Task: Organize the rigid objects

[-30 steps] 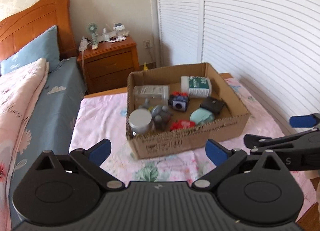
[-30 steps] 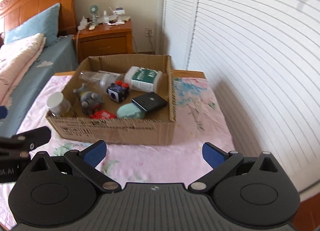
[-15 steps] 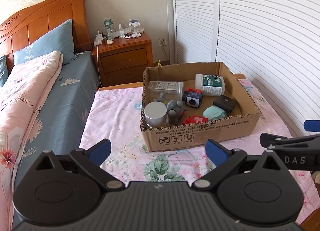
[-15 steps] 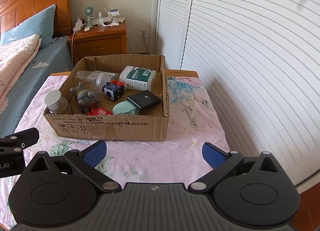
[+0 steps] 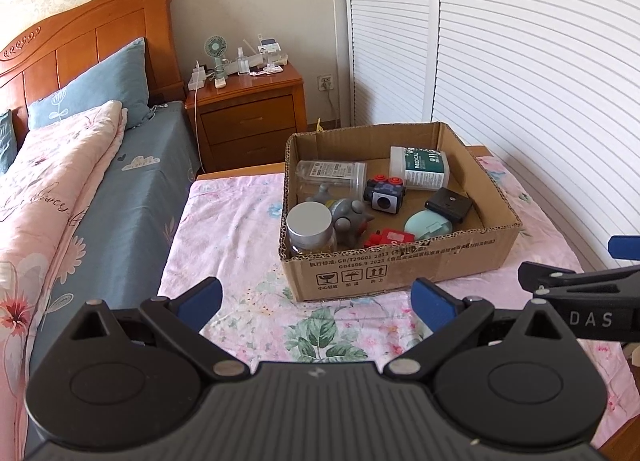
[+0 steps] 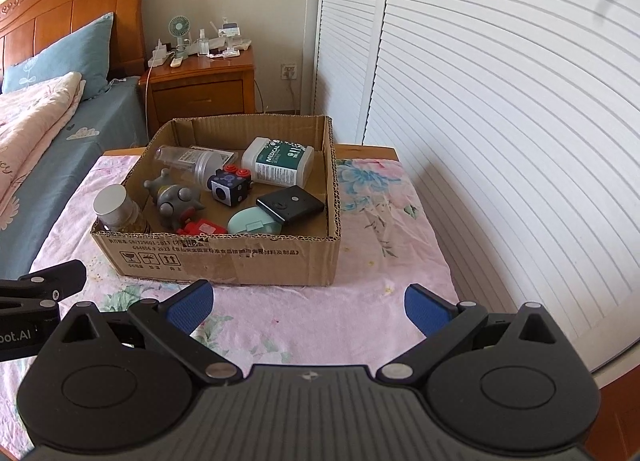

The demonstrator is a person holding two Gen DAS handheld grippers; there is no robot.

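A cardboard box (image 5: 400, 267) (image 6: 248, 259) stands on a pink floral cloth. Inside lie a silver-lidded jar (image 5: 310, 223) (image 6: 114, 207), a grey toy figure (image 5: 348, 215) (image 6: 174, 199), a clear bottle (image 5: 332, 175) (image 6: 188, 161), a dark cube with red buttons (image 5: 384, 195) (image 6: 230, 185), a white and green medical bottle (image 5: 420, 167) (image 6: 280, 161), a black case (image 5: 448, 205) (image 6: 290, 203), a mint case (image 5: 428, 225) (image 6: 252, 221) and a red toy (image 5: 390, 239) (image 6: 200, 229). My left gripper (image 5: 316, 301) and right gripper (image 6: 310, 303) hang open and empty, short of the box's front wall.
A bed with a pink quilt (image 5: 44, 189) and blue sheet lies to the left. A wooden nightstand (image 5: 248, 109) with a small fan stands behind the box. White louvred doors (image 6: 500, 101) run along the right. The table's wooden edge (image 6: 624, 413) shows at lower right.
Both grippers have pulled back and up from the box, which now looks smaller and farther off. More bed and cloth show. Both stay open and empty.
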